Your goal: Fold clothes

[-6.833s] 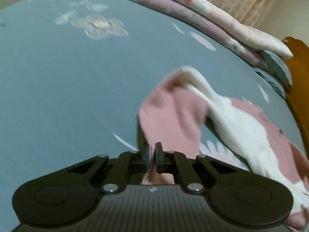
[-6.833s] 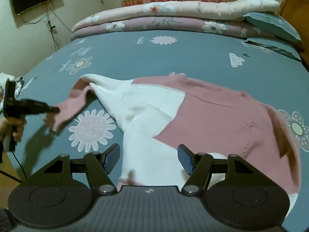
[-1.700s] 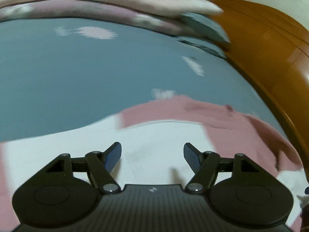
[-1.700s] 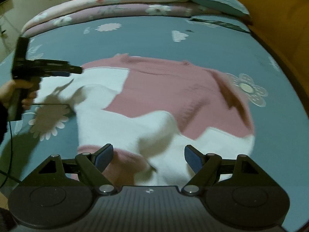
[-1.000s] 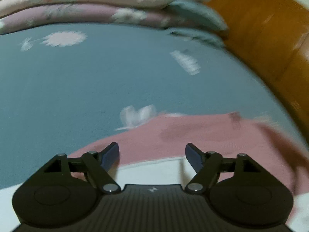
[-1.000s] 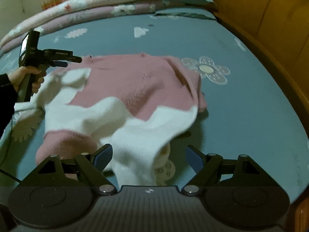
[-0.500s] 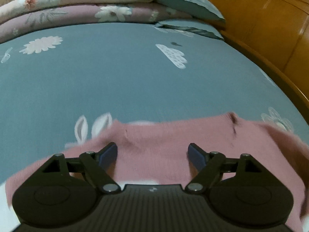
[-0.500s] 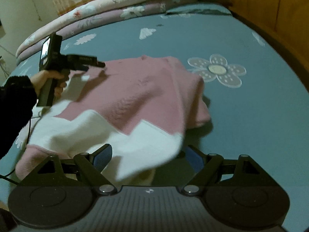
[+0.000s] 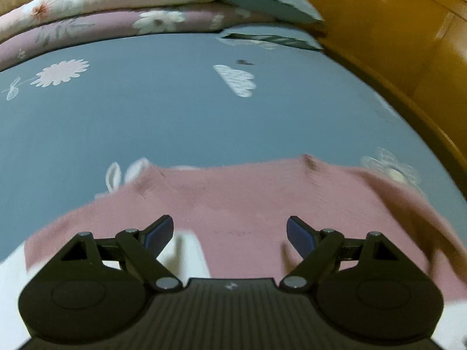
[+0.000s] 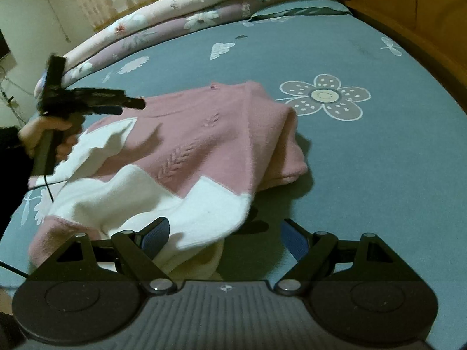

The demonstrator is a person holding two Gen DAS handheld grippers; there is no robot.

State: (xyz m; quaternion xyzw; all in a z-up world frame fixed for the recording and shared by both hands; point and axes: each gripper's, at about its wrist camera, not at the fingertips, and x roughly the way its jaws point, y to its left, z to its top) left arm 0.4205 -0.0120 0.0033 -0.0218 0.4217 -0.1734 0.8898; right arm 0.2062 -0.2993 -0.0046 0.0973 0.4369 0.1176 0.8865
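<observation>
— Pink-and-white sweater [image 10: 186,157] lies rumpled on the blue flowered bedsheet [image 10: 364,175], its right side doubled over.

— And the left gripper [image 9: 229,232]?

— Hovering above the pink shoulder, jaws opening, nothing pinched between them.

— The right gripper [image 10: 224,237]?

— Spread wide over the white hem, gripping nothing. Stacked quilts [image 10: 163,20] line the far edge.

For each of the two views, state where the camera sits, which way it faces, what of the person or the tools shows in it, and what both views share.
Left wrist: behind the left gripper, jaws opening and empty, looking over the sweater toward the quilts.
Right wrist: behind the open right gripper, looking across the bed; the person's hand holds the left gripper.
Shared: sweater, bedsheet, quilts.
</observation>
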